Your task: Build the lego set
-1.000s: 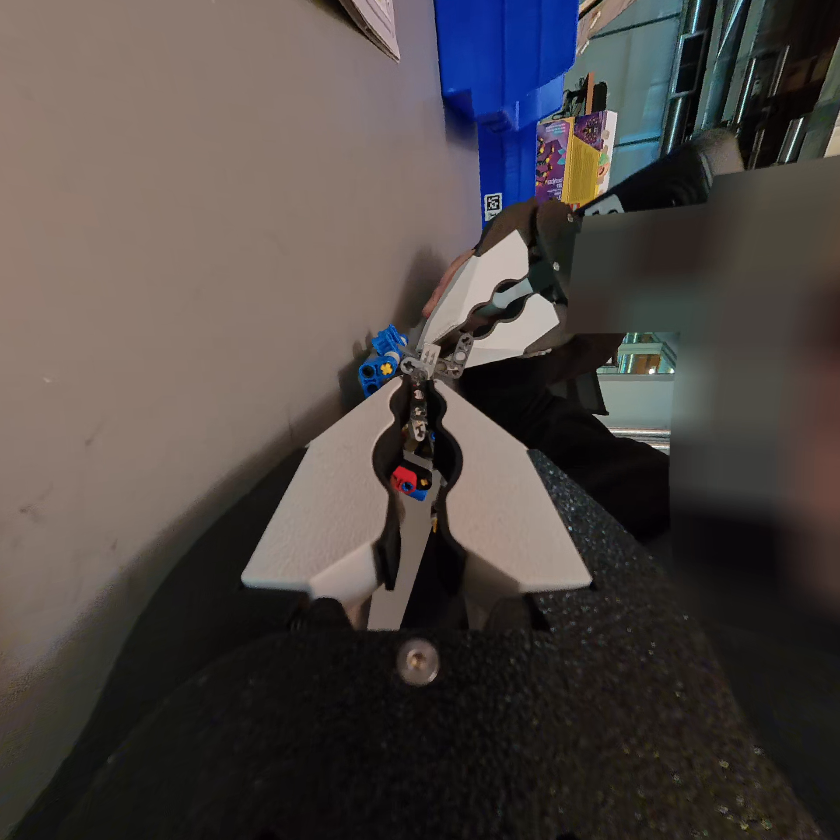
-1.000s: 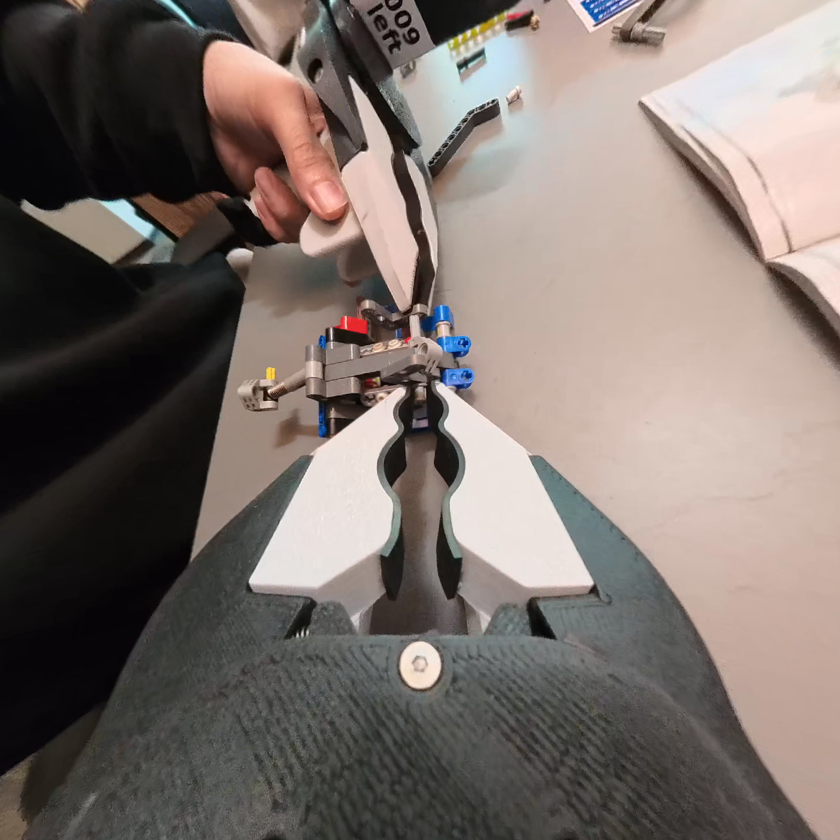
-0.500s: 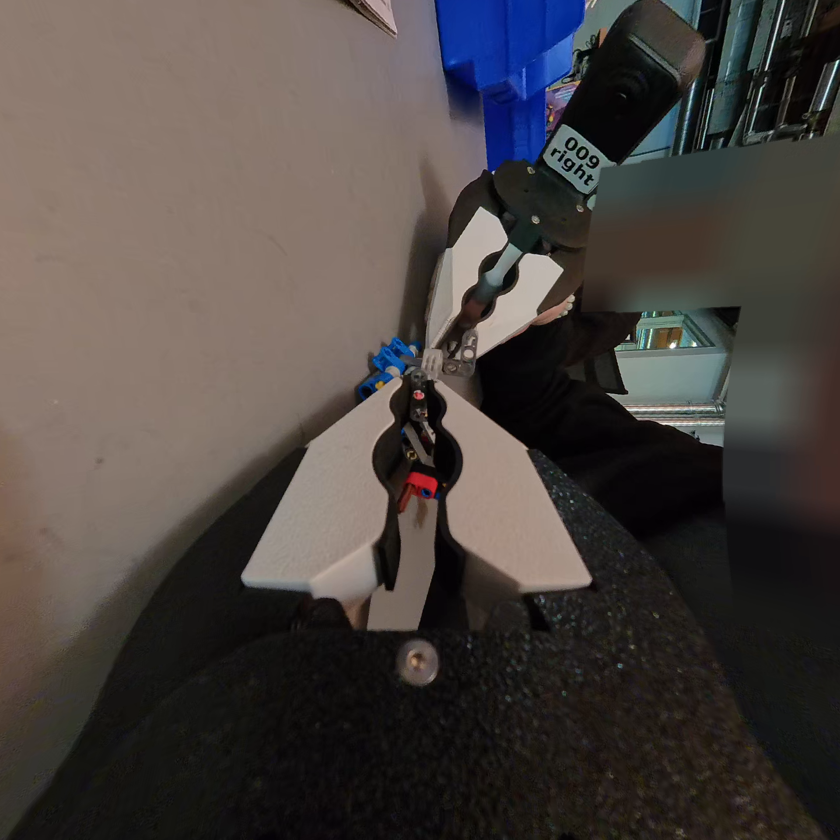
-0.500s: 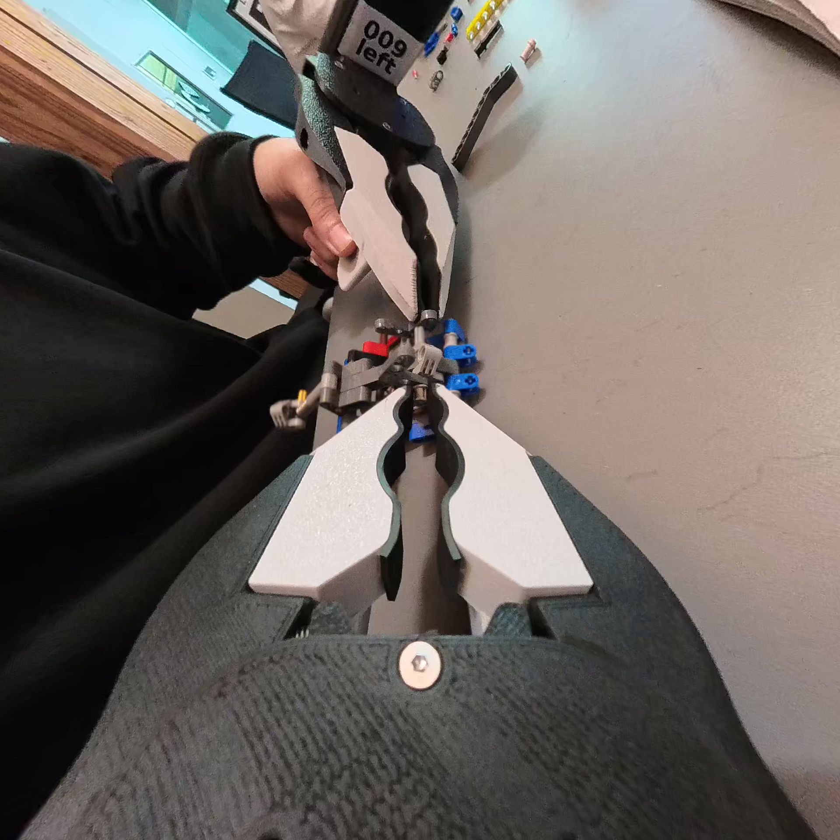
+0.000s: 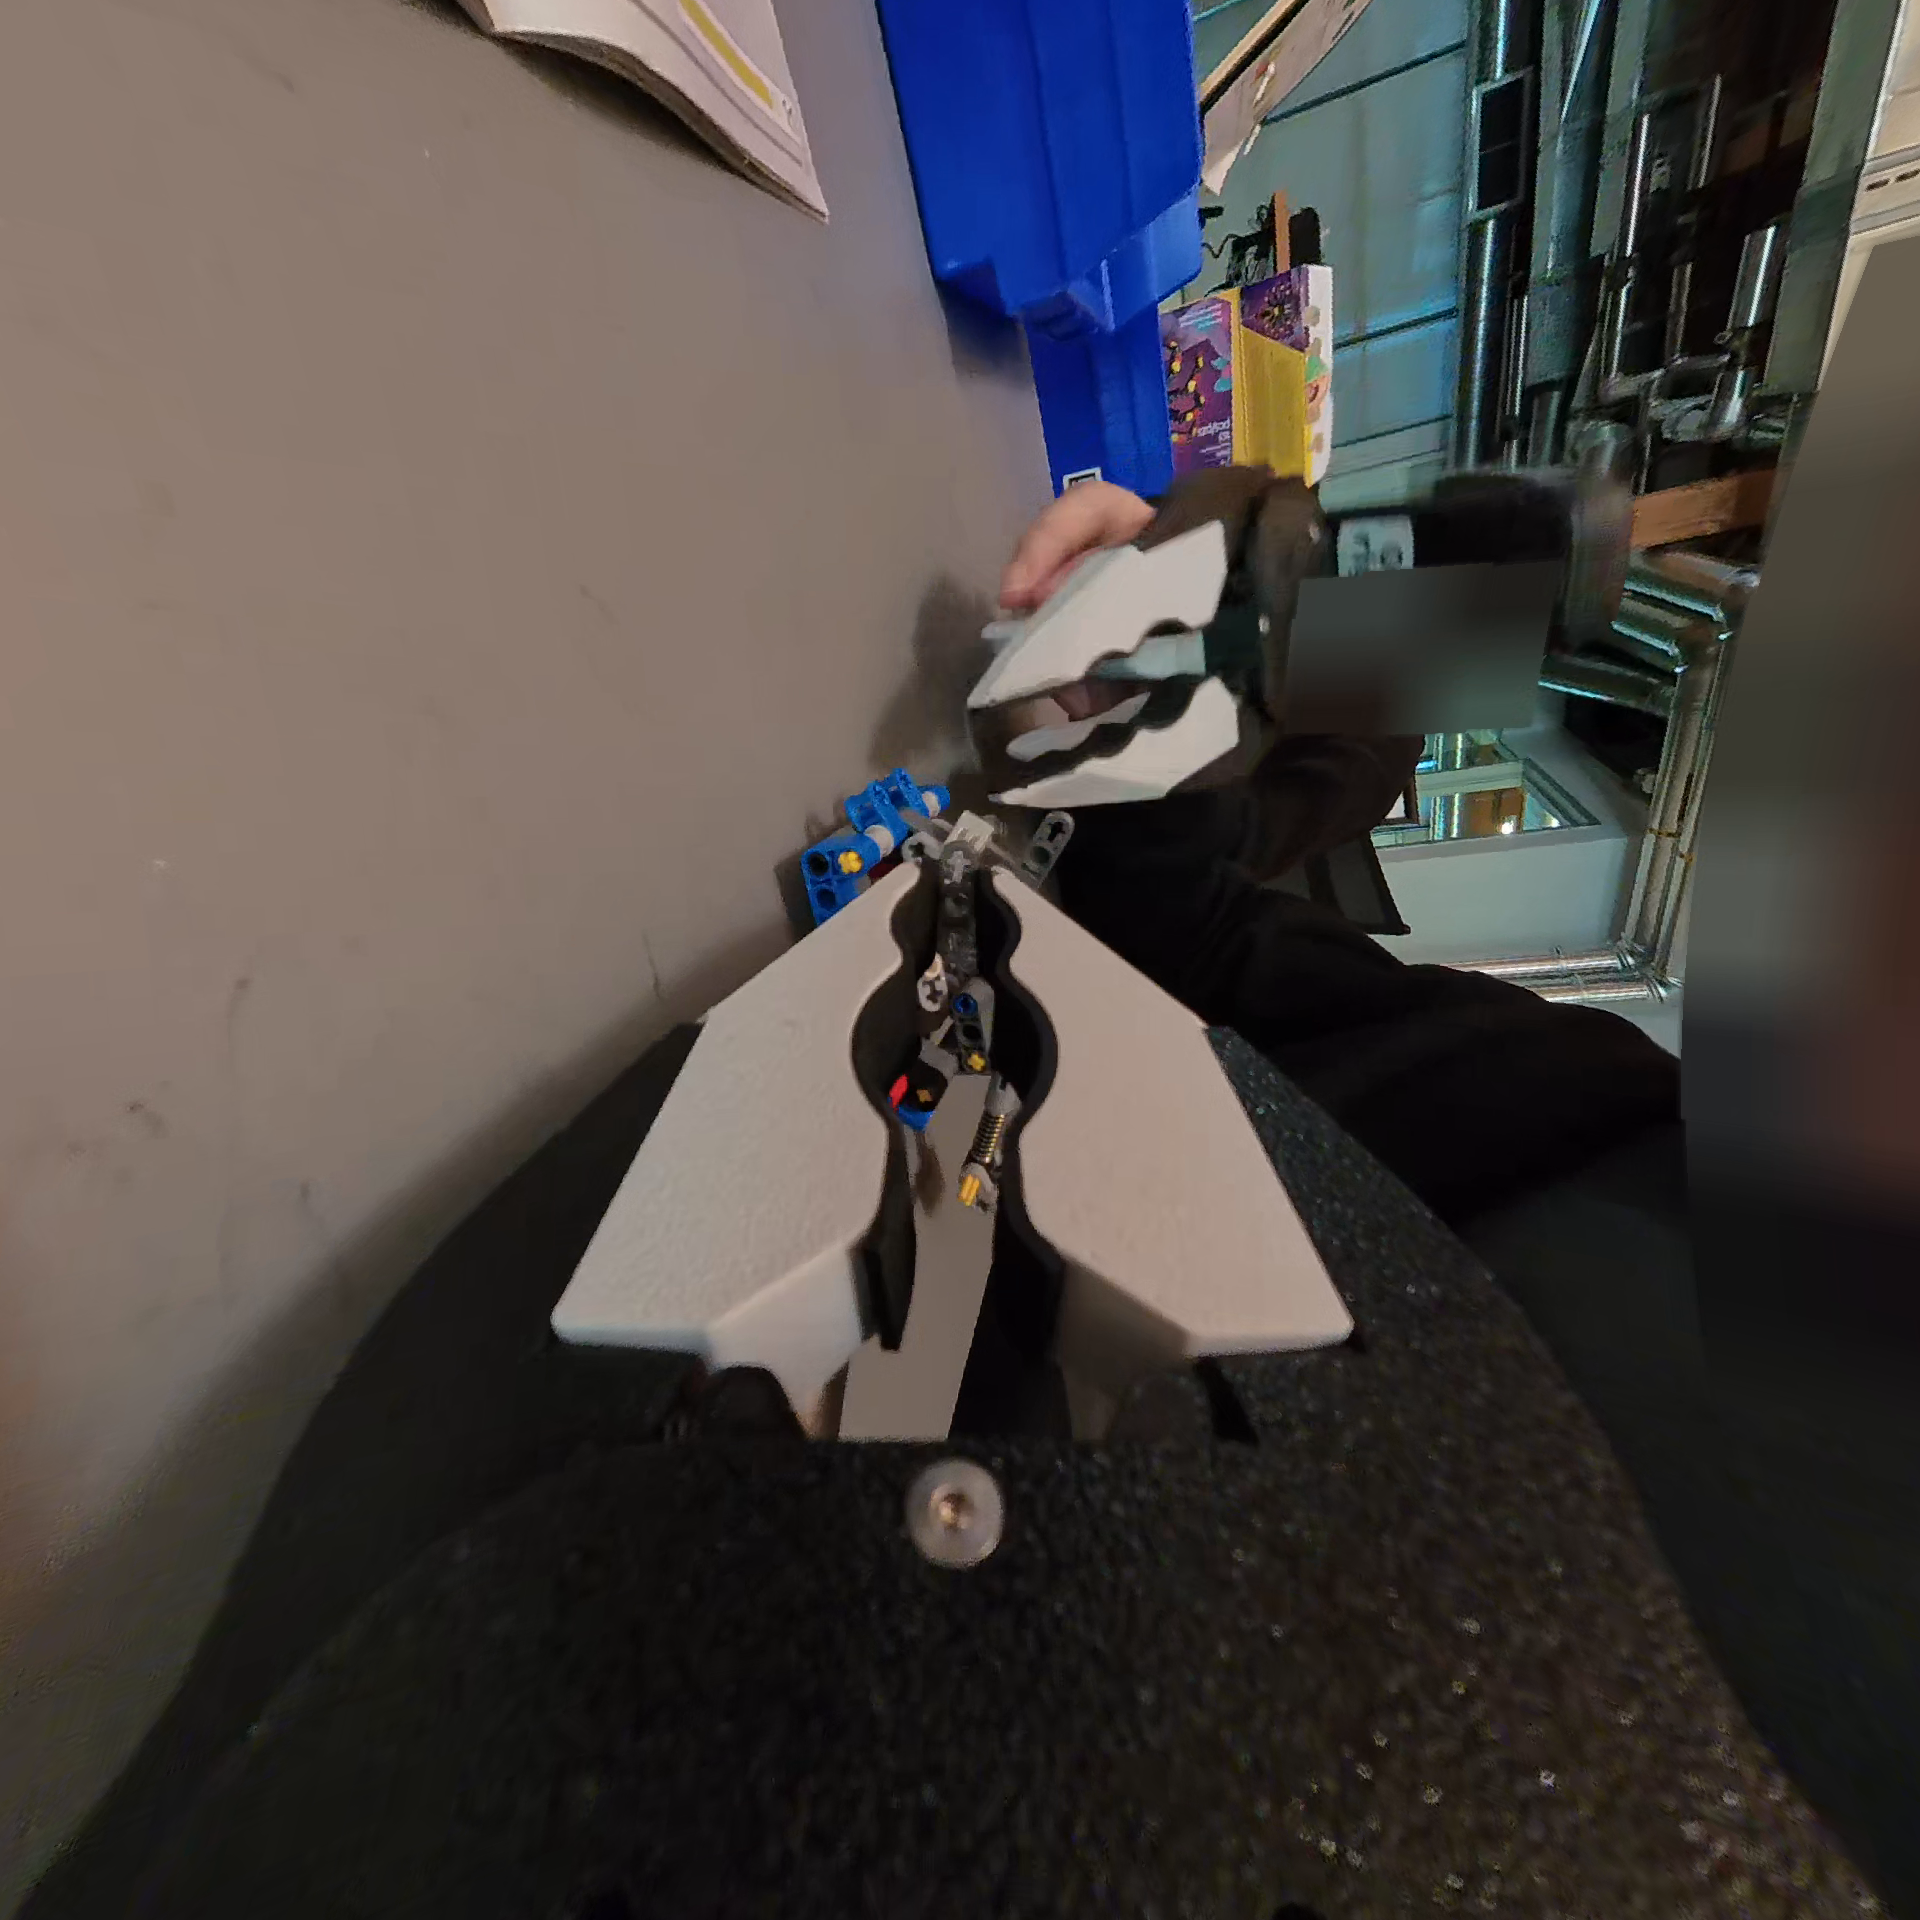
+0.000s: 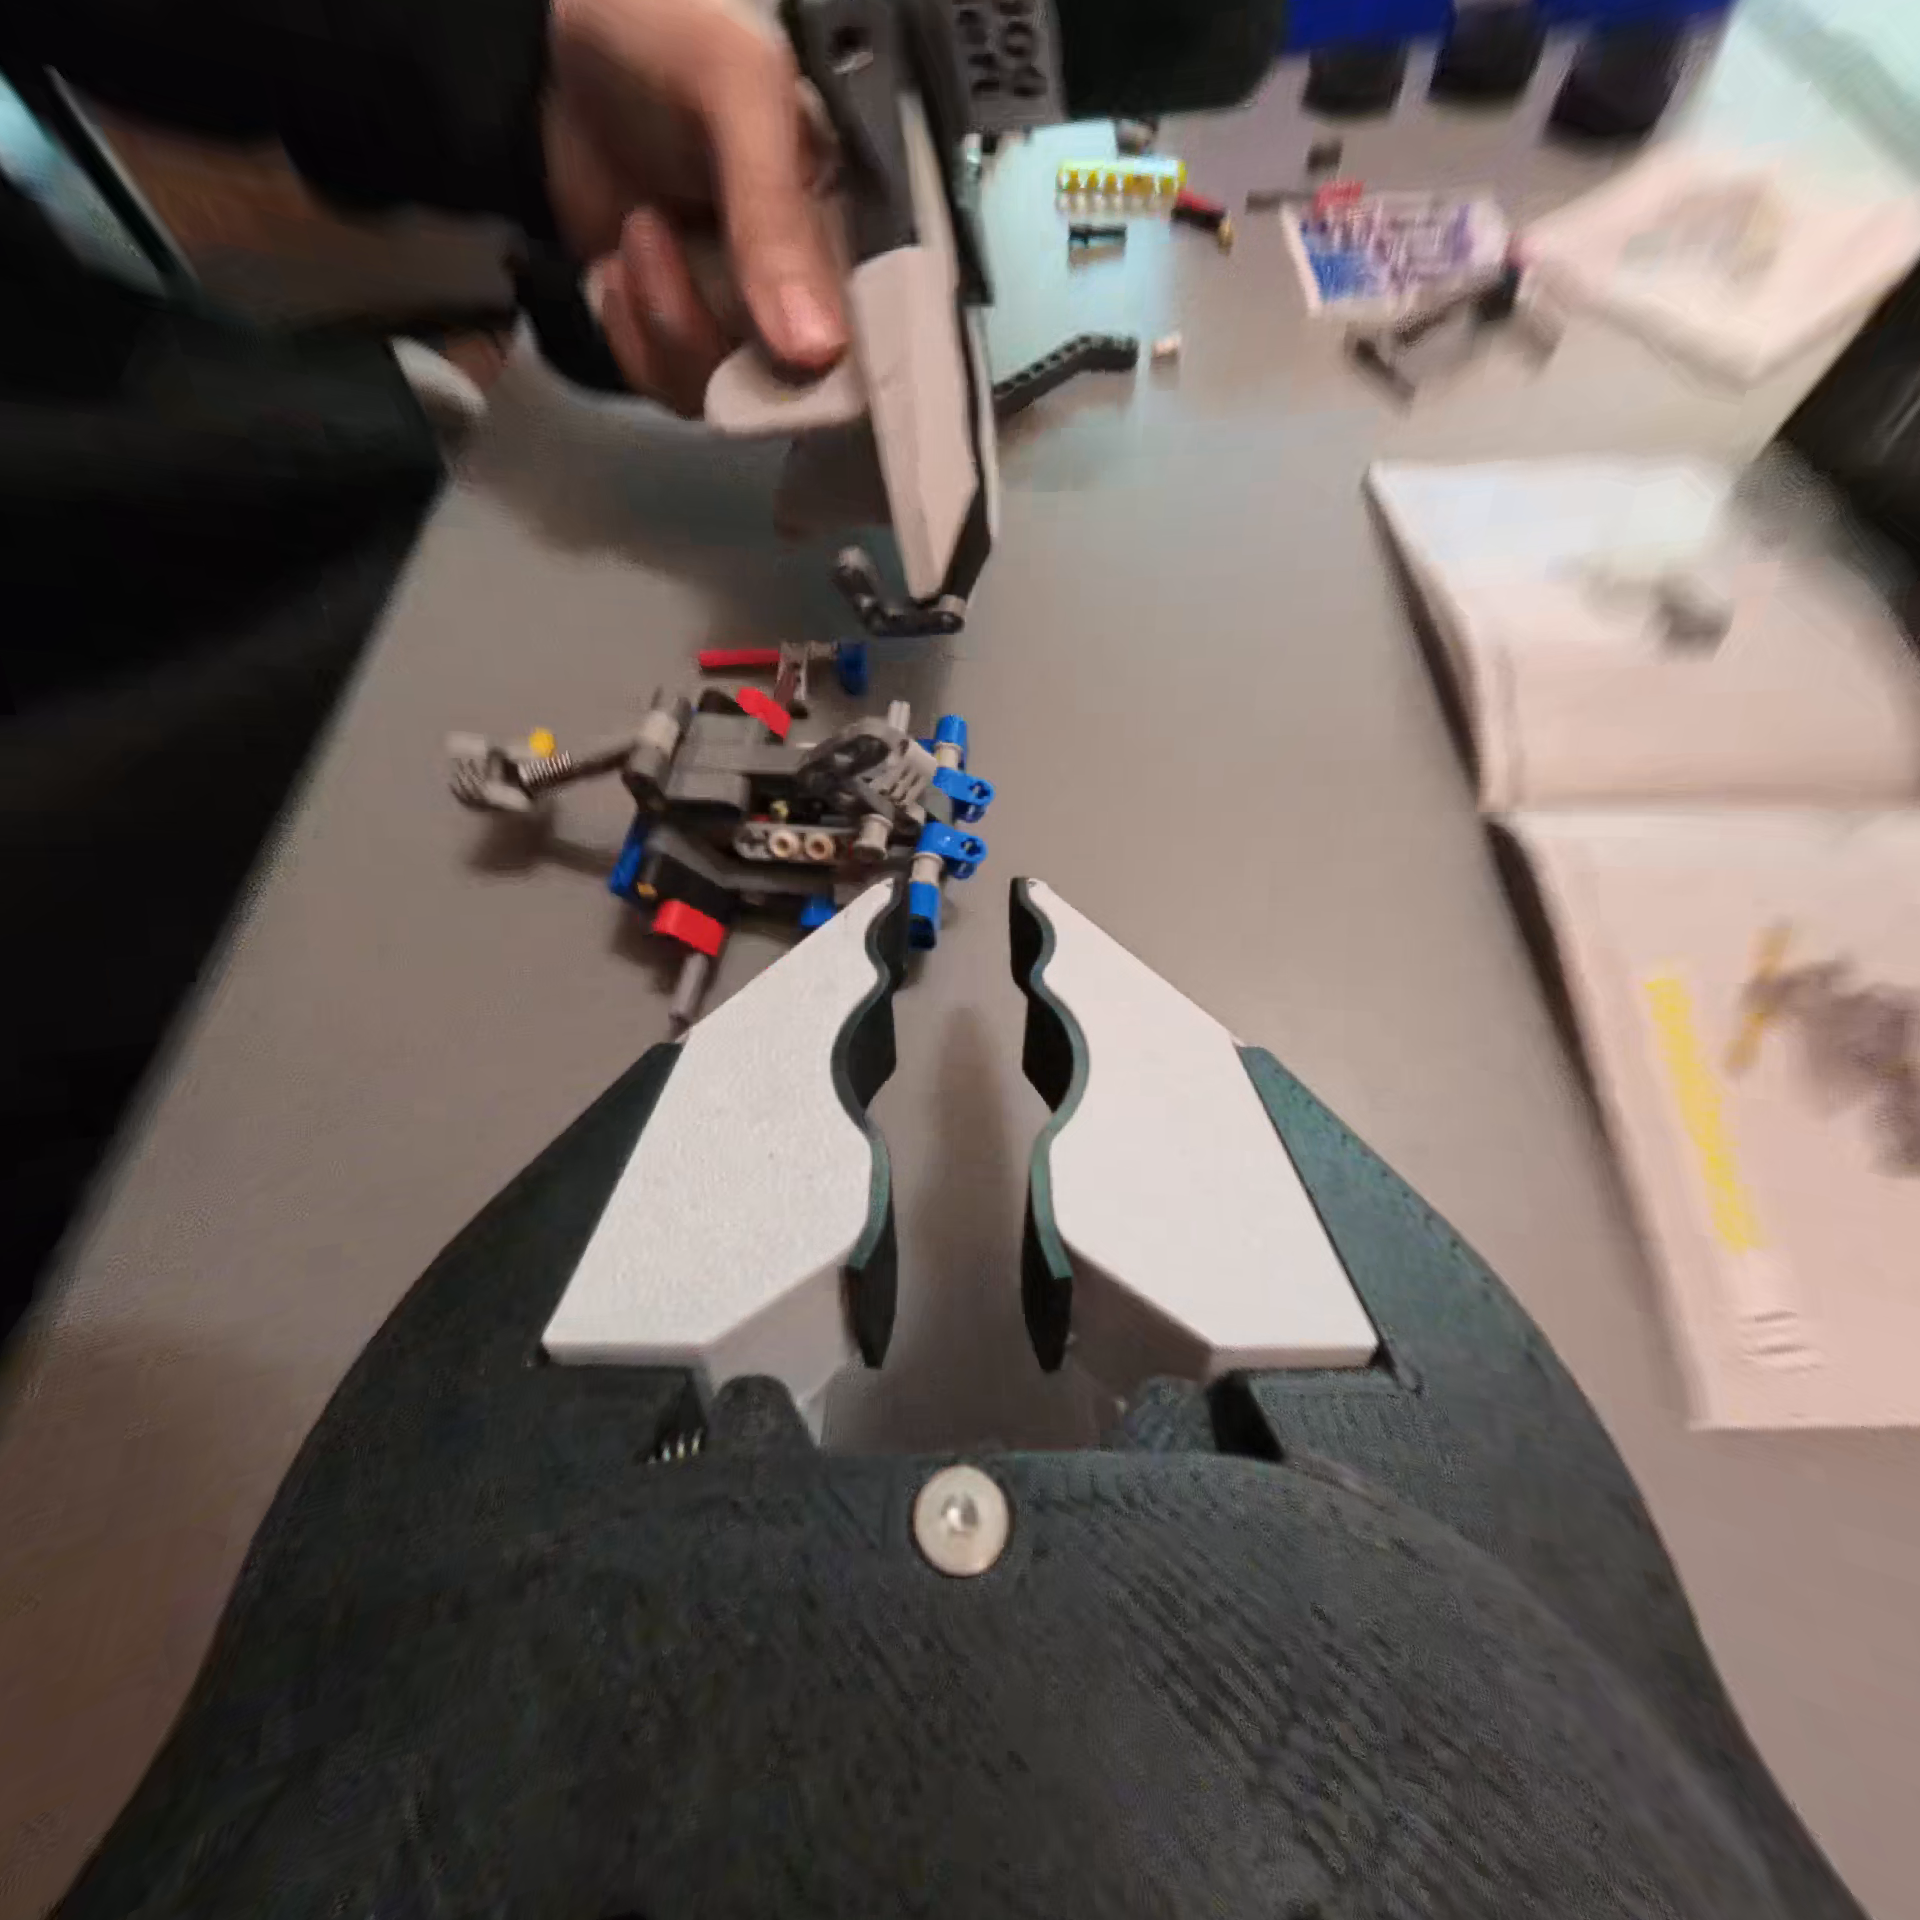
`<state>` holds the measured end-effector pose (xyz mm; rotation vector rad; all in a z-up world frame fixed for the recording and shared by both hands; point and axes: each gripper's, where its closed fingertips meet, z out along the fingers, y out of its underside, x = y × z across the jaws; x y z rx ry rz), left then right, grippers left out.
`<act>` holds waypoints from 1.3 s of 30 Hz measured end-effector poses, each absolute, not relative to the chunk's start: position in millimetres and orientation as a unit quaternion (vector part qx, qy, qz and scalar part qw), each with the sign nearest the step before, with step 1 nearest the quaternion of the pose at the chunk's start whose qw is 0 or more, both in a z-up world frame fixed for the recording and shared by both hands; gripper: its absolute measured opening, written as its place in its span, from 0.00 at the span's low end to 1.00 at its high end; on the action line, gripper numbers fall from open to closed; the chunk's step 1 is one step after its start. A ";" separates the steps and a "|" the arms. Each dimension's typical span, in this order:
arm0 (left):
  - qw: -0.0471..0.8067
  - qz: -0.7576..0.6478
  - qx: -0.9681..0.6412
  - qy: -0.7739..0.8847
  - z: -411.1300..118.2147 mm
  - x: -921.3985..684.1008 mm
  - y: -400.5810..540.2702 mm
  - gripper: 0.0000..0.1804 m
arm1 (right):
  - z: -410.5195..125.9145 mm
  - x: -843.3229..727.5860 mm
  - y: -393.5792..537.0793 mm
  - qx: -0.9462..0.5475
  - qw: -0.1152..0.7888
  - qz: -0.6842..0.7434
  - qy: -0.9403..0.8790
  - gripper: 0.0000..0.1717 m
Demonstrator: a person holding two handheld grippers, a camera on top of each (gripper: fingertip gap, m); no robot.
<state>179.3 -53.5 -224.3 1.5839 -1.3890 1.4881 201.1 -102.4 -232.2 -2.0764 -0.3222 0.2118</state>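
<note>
Grey table (image 6: 1195, 675), brick-built model (image 6: 769, 800) lying on it between the grippers. Right gripper (image 6: 951, 894) gapes empty just beside the blue pins (image 6: 951, 821); a nudge could shove the model. Left gripper (image 6: 940, 592) pinches a dark bent beam (image 6: 894, 613) at its very tips, so it might swivel loose.

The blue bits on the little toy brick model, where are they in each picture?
Left wrist view: blue bits sit just left of the left tongs' tips, against the grey table.
Right wrist view: blue bits lie just ahead of the open right tongs.
Shared landmark: booklet.
</note>
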 end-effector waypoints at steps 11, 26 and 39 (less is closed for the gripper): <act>0.269 0.565 0.587 -0.514 -219.4 175.9 -51.5 0.02 | -230.0 175.6 -96.3 -0.789 0.514 -0.089 -0.324 0.04; 0.266 0.564 0.582 -0.522 -217.2 173.7 -54.6 0.02 | -231.7 181.1 -93.6 -0.783 0.512 -0.129 -0.329 0.05; 0.266 0.570 0.582 -0.515 -218.3 171.7 -52.2 0.02 | -231.9 176.4 -86.0 -0.755 0.527 -0.152 -0.359 0.07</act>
